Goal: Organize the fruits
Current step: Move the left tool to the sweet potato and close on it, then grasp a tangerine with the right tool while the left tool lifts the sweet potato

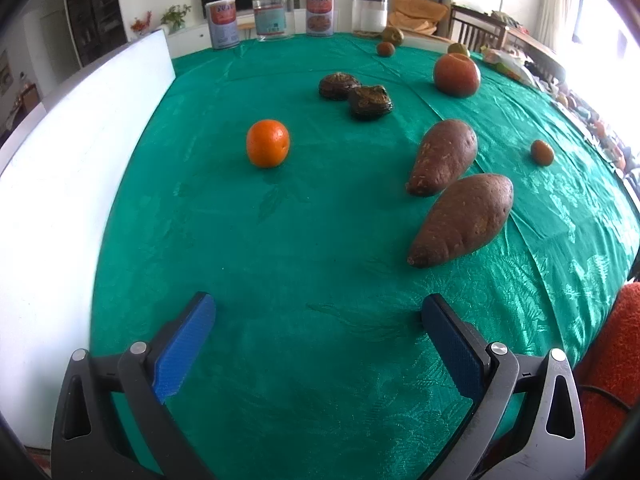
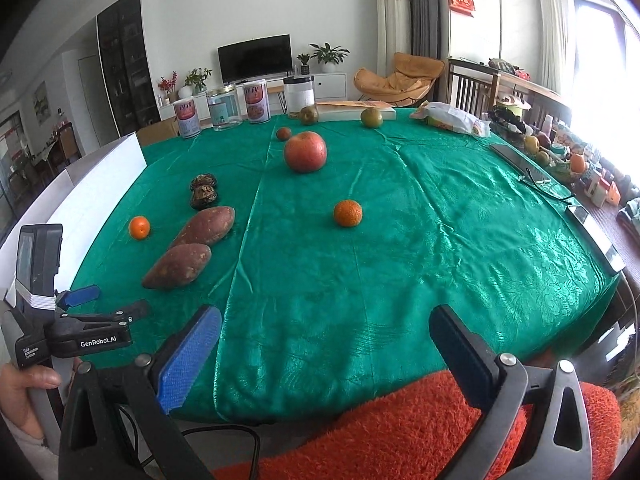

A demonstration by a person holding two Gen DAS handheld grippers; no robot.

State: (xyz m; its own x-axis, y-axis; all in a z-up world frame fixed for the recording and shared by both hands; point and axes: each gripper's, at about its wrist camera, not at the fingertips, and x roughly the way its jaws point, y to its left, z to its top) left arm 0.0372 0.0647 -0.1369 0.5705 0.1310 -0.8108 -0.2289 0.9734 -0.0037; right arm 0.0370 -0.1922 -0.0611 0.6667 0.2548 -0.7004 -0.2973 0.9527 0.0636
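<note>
Both the left gripper [image 1: 318, 312] and right gripper [image 2: 326, 326] hover released over the counter [image 1: 280, 260]. An orange [image 1: 267, 143] sits at eleven o'clock, two sweet potatoes [image 1: 462, 220] at one.

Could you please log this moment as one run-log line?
left gripper: open, empty | right gripper: open, empty | nearest orange: untouched on green cloth | sweet potatoes: side by side
</note>
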